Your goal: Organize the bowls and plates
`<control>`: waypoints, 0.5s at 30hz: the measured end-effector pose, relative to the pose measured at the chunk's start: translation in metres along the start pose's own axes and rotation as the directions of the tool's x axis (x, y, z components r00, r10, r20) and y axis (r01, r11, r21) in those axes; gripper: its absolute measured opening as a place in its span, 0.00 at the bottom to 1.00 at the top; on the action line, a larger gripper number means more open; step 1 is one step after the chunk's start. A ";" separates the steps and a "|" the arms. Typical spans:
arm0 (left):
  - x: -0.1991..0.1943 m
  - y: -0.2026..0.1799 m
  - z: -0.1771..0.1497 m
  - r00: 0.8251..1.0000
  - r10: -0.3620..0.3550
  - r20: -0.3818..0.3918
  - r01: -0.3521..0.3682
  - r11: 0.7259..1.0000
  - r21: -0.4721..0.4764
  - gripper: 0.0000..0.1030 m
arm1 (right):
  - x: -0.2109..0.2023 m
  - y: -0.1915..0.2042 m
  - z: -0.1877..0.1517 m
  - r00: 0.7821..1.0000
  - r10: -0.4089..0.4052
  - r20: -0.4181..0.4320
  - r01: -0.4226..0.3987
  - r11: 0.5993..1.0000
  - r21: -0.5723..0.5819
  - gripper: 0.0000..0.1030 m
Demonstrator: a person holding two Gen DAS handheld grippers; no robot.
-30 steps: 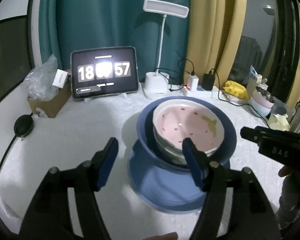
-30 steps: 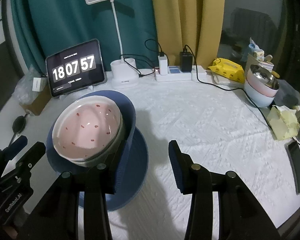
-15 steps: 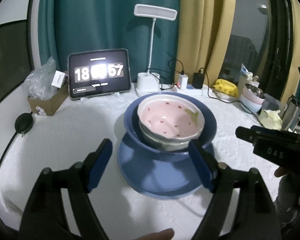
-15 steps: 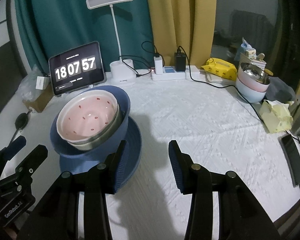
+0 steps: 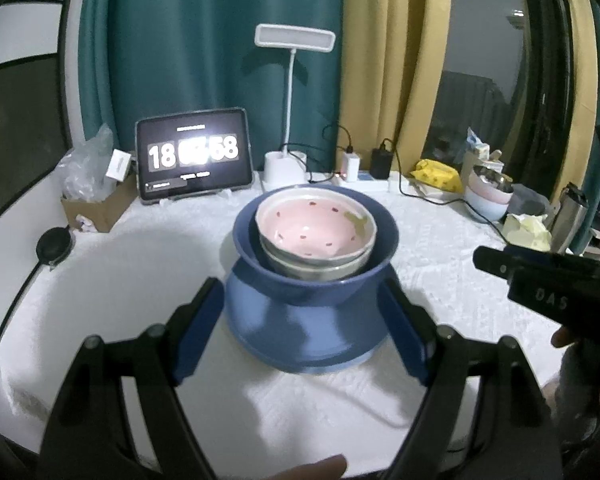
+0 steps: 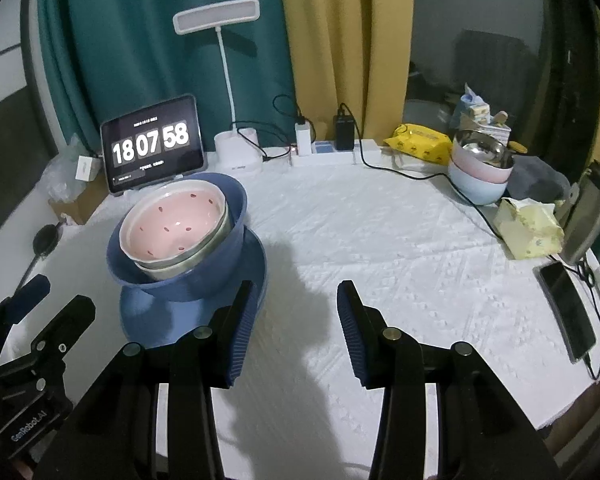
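On the white cloth stands one stack: a blue plate (image 5: 300, 340) at the bottom, a blue bowl (image 5: 312, 288) on it, a grey metal bowl inside that, and a pink dotted bowl (image 5: 312, 228) on top. My left gripper (image 5: 299, 285) is open, its blue fingers either side of the plate's near edge, touching nothing. In the right wrist view the stack's pink bowl (image 6: 176, 224) and blue plate (image 6: 156, 320) sit at the left. My right gripper (image 6: 298, 286) is open and empty, just right of the plate.
At the back stand a tablet clock (image 6: 152, 148), a white desk lamp (image 6: 236, 152) and a power strip (image 6: 328, 152) with cables. On the right are stacked bowls (image 6: 480, 172), a yellow pack (image 6: 420, 140), tissues (image 6: 528, 228), a flask (image 6: 588, 220) and a phone (image 6: 568, 312). A cardboard box (image 5: 96, 204) is on the left.
Both grippers have drawn back from the stack, which now looks smaller and farther. The left jaws have widened. The clock has ticked on one second.
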State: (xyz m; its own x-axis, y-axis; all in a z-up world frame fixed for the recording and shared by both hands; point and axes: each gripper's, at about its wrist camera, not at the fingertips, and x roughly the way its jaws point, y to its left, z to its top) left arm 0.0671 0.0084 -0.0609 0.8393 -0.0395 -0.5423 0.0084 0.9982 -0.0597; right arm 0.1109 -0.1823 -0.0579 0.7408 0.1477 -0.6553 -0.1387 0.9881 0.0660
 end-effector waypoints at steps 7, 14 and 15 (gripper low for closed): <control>-0.022 -0.008 0.000 0.999 -0.016 0.033 0.016 1.000 0.013 0.85 | -0.029 -0.011 -0.004 0.999 -0.012 0.048 0.011 1.000 0.017 0.43; -0.041 -0.016 -0.002 0.998 -0.033 0.054 0.032 0.999 0.012 0.86 | -0.056 -0.016 -0.010 0.995 -0.017 0.096 0.016 1.000 0.017 0.43; -0.044 -0.017 -0.002 0.998 -0.034 0.059 0.033 0.999 0.013 0.86 | -0.060 -0.017 -0.010 0.995 -0.017 0.101 0.015 1.000 0.017 0.43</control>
State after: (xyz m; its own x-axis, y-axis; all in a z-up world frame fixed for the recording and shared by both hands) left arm 0.0287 -0.0065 -0.0375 0.8692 -0.0708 -0.4893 0.0436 0.9968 -0.0668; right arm 0.0620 -0.2086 -0.0276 0.8056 0.1343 -0.5770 -0.1161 0.9909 0.0685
